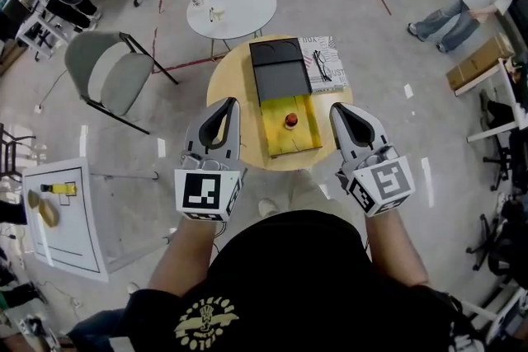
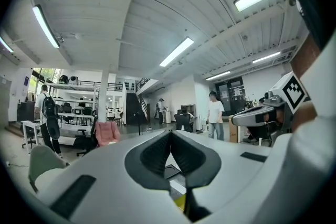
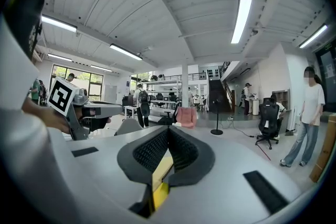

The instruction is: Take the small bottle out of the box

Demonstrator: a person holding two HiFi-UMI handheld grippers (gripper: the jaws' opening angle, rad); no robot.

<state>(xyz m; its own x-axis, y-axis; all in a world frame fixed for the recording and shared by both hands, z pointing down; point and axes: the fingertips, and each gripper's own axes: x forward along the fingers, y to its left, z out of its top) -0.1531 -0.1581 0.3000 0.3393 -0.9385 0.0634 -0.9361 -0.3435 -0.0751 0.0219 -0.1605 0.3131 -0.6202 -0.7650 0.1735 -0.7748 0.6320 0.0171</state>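
One small bottle, red-orange, sits inside open yellow box.

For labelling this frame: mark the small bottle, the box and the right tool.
small bottle [image 1: 291, 121], head view, its red middle.
box [image 1: 285, 141], head view, bare yellow floor.
right tool [image 1: 338, 108], head view, between its closed tips.

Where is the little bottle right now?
In the head view the small bottle sits in the yellow half of the open box on the round table, between the left gripper and right gripper, touched by neither.
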